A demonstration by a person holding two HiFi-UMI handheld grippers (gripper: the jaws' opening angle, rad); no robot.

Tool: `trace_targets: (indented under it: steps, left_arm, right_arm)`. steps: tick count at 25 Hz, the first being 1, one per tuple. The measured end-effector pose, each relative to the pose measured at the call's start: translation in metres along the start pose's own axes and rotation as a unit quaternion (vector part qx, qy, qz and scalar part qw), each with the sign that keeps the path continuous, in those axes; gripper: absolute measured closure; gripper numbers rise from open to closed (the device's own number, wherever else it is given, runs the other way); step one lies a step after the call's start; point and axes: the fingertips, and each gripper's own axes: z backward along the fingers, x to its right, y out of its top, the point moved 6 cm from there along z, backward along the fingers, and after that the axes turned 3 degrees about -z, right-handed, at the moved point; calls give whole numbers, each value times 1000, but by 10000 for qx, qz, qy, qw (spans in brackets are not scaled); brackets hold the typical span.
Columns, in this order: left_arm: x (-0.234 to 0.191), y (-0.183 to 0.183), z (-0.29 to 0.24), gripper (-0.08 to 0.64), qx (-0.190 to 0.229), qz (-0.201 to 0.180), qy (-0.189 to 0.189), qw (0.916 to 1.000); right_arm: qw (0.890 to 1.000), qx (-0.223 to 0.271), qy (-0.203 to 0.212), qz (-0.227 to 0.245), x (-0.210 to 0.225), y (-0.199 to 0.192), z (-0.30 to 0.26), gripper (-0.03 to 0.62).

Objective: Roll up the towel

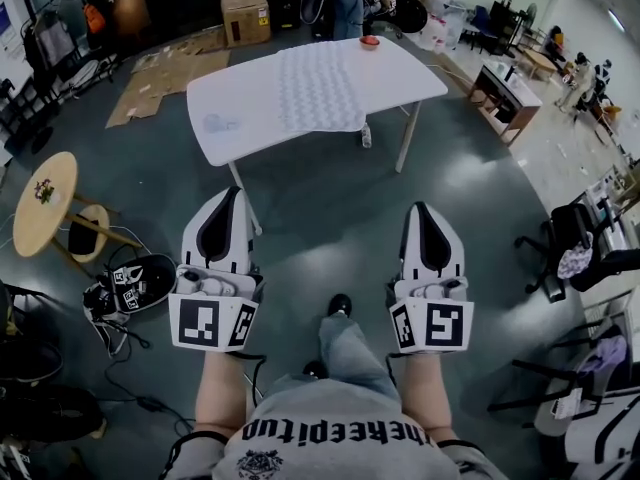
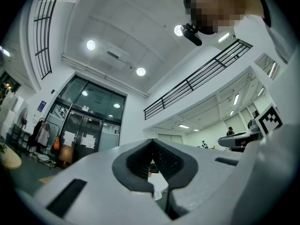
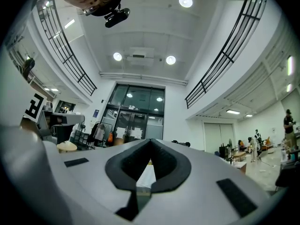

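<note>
Both tools are clenched and empty. In the left gripper view and the right gripper view alike, the dark ridged pads meet at the tips with nothing pinched between them. In the head view the white left gripper (image 1: 230, 203) and the white right gripper (image 1: 422, 213) are held side by side, well apart, over a grey-green floor (image 1: 330, 228), both aimed towards 12 o'clock.

The pale grey-and-white zigzag towel (image 1: 318, 86) lies at 12 o'clock, well ahead of both tools. It is spread flat and unrolled across the middle of a white rectangular table (image 1: 235, 108). Its near edge appears to hang just over the table's near rim. Neither tool touches it.

A small orange object (image 1: 369, 40) sits on the table's far edge, at 1 o'clock from the towel; what it is cannot be told. Flattened brown cardboard sheets (image 1: 165, 78) lie on the floor at 11 o'clock, and a brown cardboard box (image 1: 245, 10) stands beyond the table. A round pale wooden stool (image 1: 45, 203) stands at 9 o'clock. A black device with square markers (image 1: 130, 283) lies just beside it on the floor.
</note>
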Motion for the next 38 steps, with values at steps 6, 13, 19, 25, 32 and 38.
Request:
trace_targets:
  steps: [6, 13, 19, 25, 32, 38]
  left_arm:
    - [-17, -19, -54, 555, 45, -134, 79, 9999]
    - [-39, -38, -139, 555, 62, -247, 198, 9995]
    - [-52, -59, -203, 555, 69, -322, 243, 9992]
    - [-61, -85, -250, 555, 17, -388, 256, 9989]
    - [-63, -106, -291, 555, 0, -428, 352, 9985]
    - [-83, -126, -313, 555, -123, -390, 317, 9987]
  right_arm:
    - [9998, 52, 175, 33, 17, -17, -64, 591]
    - [9994, 208, 293, 29, 53, -21, -157, 591]
    - [9989, 304, 346, 21, 82, -32, -223, 591]
    - [9988, 304, 371, -10, 105, -53, -271, 591]
    - [9991, 241, 340, -37, 133, -72, -309, 590]
    - [9990, 183, 389, -98, 127, -88, -340, 590]
